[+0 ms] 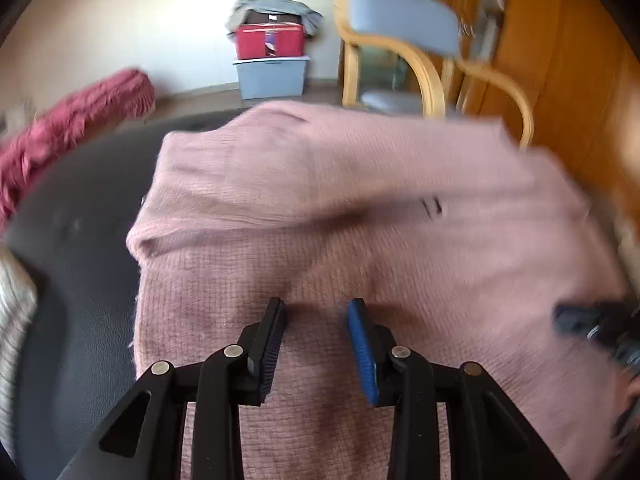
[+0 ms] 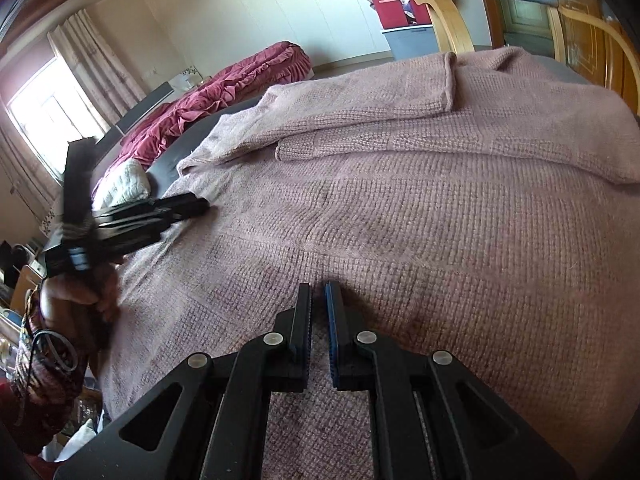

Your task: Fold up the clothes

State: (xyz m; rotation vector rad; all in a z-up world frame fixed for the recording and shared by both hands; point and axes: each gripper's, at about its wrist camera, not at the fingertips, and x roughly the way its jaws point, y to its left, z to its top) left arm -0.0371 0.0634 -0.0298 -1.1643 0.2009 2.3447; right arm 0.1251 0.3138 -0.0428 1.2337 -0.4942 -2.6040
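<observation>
The pink knitted sweater (image 2: 400, 200) lies spread flat over the dark round tabletop (image 1: 80, 264), its body running away from you toward the wooden chair (image 1: 400, 64), with one sleeve (image 2: 360, 96) already laid across the far part of the body. Its long axis runs from your near hem up to that folded sleeve, so any next fold, as I judge it, carries the near edge forward along that line.

Your right tongs (image 2: 318, 300) sit over the near middle of the knit, closed almost together; a thin pinch of fabric may lie between the pads, but you cannot tell that from here. Your left tongs (image 1: 316, 312) hover just above the left part of the body, partly open with nothing between the pads, and the picture there is blurred. In the right wrist view those left tongs (image 2: 192, 206) point toward the sweater's left edge, where the second sleeve seems bunched near the white cloth (image 2: 124, 184). So your left hand (image 2: 80, 288) is the nearer one for that side
</observation>
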